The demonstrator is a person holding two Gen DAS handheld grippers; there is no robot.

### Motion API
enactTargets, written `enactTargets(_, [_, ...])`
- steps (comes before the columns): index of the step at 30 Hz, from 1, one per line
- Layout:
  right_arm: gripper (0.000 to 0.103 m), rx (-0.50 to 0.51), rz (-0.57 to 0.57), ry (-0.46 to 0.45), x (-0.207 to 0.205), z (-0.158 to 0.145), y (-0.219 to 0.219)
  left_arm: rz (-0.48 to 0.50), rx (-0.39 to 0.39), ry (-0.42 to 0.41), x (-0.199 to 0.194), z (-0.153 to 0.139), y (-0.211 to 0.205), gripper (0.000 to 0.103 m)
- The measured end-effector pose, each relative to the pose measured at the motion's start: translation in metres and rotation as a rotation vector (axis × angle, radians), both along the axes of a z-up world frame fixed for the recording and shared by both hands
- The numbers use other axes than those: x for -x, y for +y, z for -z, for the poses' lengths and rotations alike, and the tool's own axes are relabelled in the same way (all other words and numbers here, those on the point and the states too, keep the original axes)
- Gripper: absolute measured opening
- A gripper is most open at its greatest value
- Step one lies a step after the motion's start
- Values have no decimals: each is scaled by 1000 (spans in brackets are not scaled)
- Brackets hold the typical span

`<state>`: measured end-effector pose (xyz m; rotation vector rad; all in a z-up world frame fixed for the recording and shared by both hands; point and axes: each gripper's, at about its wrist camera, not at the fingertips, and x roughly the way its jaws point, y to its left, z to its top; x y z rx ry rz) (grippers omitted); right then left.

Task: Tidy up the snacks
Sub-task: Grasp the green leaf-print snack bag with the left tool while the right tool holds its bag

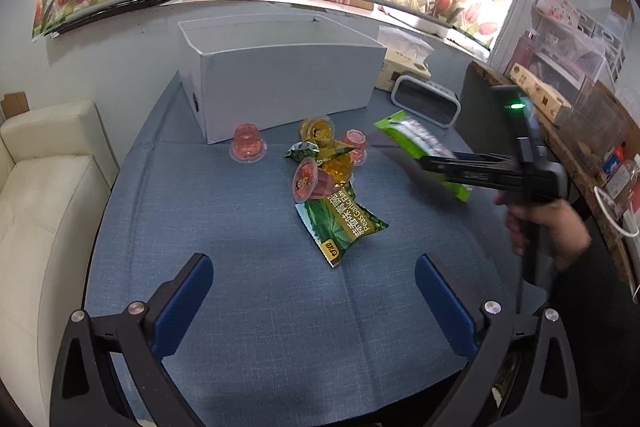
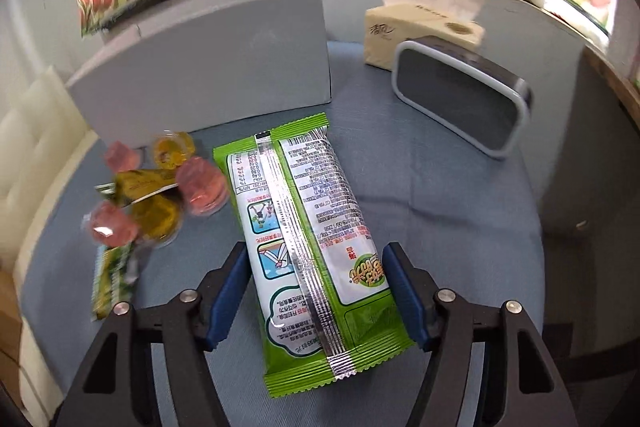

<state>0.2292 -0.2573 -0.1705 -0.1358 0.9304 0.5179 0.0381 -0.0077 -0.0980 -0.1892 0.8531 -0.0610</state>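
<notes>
Crinkly green foil packet (image 2: 316,247) clamped in right claw (image 2: 320,299); left claw (image 1: 314,303) spread, empty

Snack count from my two feeds

I count five jelly cups (image 1: 248,148), three pink and two yellow; two pea bags (image 1: 343,225); one green wafer pack (image 2: 316,247); one white box (image 1: 280,79).

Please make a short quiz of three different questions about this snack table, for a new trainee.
1. True or false: the right gripper is shut on the long green-and-white foil snack packet.
2. Which is open and holds nothing? A. left gripper B. right gripper
3. Fill in: the green pea snack bag lies on the blue cloth table partly under the pink and yellow plastic jelly ____, in front of the open grey box.

Key: 1 true; 2 A; 3 cups.
</notes>
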Motion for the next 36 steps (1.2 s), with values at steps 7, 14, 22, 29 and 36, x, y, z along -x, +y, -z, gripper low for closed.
enactTargets(7, [72,-38,20,-9,57,-18,-21,16,-38,43,-41,30,-21,103])
enactTargets(14, [72,-108,61,25,98,-20,-42,-60,-55,126,-89,62,-41,103])
enactTargets(22, [72,-118,68,37,96,-17,-50,-55,-92,153,-103,81,-56,102])
enactTargets(29, [72,-131,65,55,97,-13,-49,-23,-66,147,-104,73,-47,53])
enactTargets(36, [72,-136,50,55,100,-11,-42,-8,87,150,-94,72,-25,36])
